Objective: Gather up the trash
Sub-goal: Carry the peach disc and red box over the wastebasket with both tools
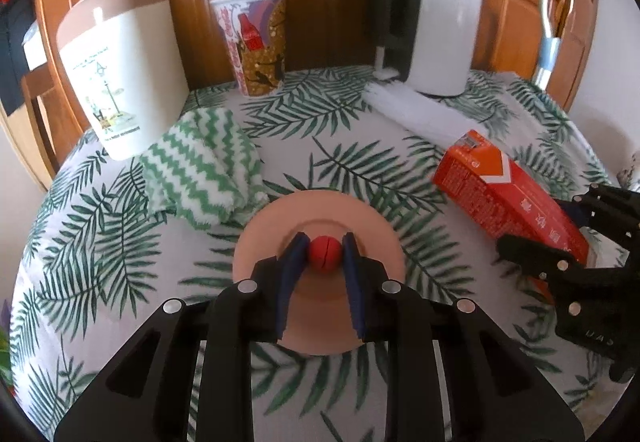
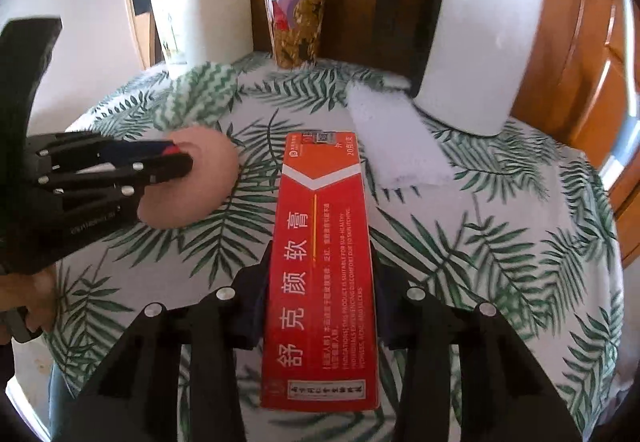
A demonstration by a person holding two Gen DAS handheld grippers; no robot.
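My left gripper (image 1: 325, 256) is shut on a small red ball (image 1: 325, 254) just above a pink plate (image 1: 380, 238) in the middle of the leaf-print table. My right gripper (image 2: 320, 282) is shut on a long red carton (image 2: 324, 266) with Chinese print, held lengthwise between the fingers. In the left wrist view the carton (image 1: 500, 189) lies at the right with the right gripper (image 1: 560, 266) around it. In the right wrist view the left gripper (image 2: 176, 157) reaches over the plate (image 2: 204, 177) at the left.
At the back stand a cream lidded bin (image 1: 120, 77), a printed paper cup (image 1: 260, 41) and a white kettle (image 1: 444, 9). A green zigzag cloth (image 1: 200, 169) and a white folded tissue (image 2: 396, 137) lie on the tablecloth (image 1: 100, 262). Wooden doors are behind.
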